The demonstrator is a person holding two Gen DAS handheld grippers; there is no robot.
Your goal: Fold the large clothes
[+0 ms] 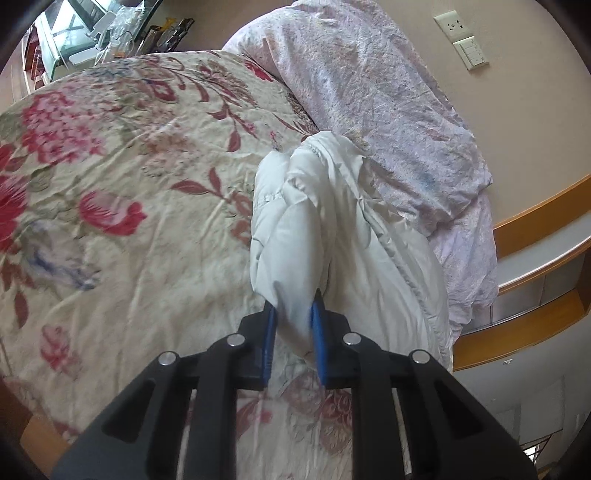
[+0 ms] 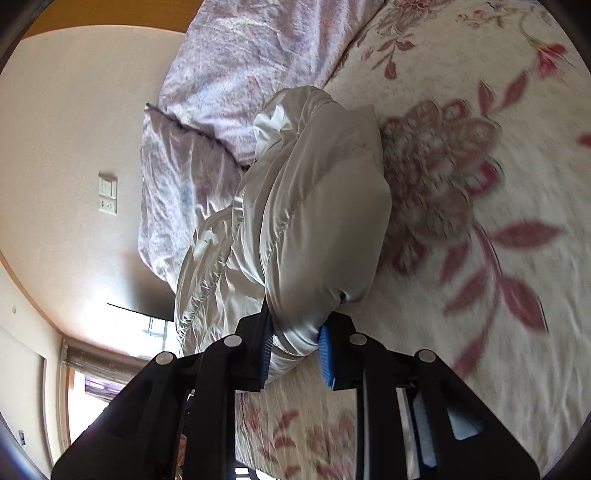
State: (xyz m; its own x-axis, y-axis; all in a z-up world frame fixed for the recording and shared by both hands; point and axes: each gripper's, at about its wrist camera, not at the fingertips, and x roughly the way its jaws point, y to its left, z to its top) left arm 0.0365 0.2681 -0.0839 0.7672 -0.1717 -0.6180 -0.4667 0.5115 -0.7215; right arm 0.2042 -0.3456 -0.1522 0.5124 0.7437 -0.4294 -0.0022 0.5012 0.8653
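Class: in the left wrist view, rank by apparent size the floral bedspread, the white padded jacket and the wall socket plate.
1. floral bedspread
2. white padded jacket, though its nearness to the camera inflates it
3. wall socket plate

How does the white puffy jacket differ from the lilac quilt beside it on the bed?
The white puffy jacket is plain and glossy; the lilac quilt is matte with a faint print. The jacket is smaller and pinched in both claws; the quilt lies ungripped along the wall side. Both are padded, crumpled, and rest on the floral bedspread.
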